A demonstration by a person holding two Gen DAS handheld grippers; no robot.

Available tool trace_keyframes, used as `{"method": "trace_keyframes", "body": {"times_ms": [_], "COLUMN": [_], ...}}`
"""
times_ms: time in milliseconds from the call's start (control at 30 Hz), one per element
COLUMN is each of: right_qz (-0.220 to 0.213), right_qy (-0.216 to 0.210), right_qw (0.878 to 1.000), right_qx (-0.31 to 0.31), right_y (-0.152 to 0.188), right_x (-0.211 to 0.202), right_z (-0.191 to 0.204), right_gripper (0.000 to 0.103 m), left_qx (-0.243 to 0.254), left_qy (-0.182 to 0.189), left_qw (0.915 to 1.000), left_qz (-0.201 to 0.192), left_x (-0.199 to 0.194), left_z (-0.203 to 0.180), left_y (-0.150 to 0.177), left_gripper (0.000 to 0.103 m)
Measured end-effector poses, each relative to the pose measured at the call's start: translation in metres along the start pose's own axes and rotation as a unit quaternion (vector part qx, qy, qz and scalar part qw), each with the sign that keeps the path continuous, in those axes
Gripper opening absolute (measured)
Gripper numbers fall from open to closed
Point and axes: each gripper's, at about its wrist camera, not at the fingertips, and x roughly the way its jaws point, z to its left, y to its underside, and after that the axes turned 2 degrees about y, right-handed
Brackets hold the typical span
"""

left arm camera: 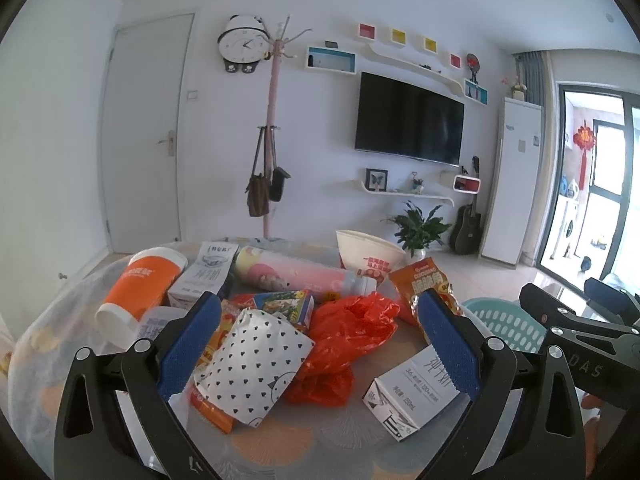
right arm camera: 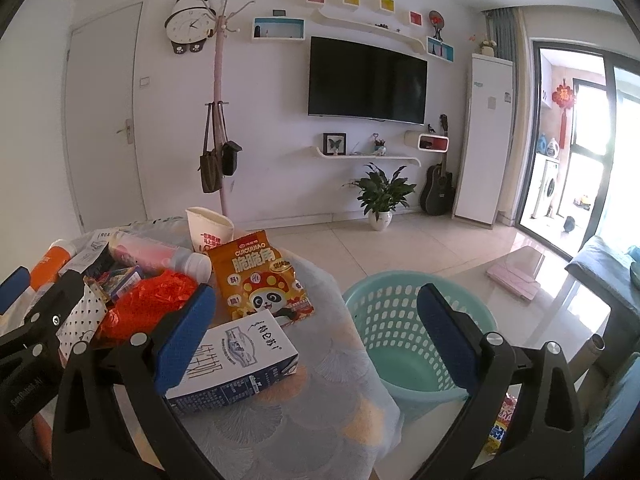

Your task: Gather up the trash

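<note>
The trash sat heaped on the round table [left arm camera: 280,452]: a milk carton [right arm camera: 236,364] nearest the edge, a red plastic bag [left arm camera: 344,344] and a polka-dot paper bag [left arm camera: 256,364] beside it, with the teal basket [right arm camera: 400,340] standing empty just off the rim. We had both the left gripper [left arm camera: 320,348] and the right gripper [right arm camera: 316,340] spread wide, holding nothing. We judged the carton the sensible first pick, gripped squarely across its narrow sides, then carried low over the basket.
</note>
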Motion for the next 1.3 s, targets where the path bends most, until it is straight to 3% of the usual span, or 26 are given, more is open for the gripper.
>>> {"method": "trace_keyframes", "body": {"times_ms": [1300], "right_qz": [0.011], "right_qy": [-0.005], "right_qw": [1.000], "right_qx": [-0.001], "right_y": [0.0030], "right_x": [0.0006], "right_z": [-0.0006], "right_gripper": [0.095], "left_qx": [-0.016], "left_qy": [0.006], "left_qw": [0.9998], "left_qz": [-0.005], "left_x": [0.0010], "left_z": [-0.0003], "left_y": [0.0012], "left_gripper": [0.096]}}
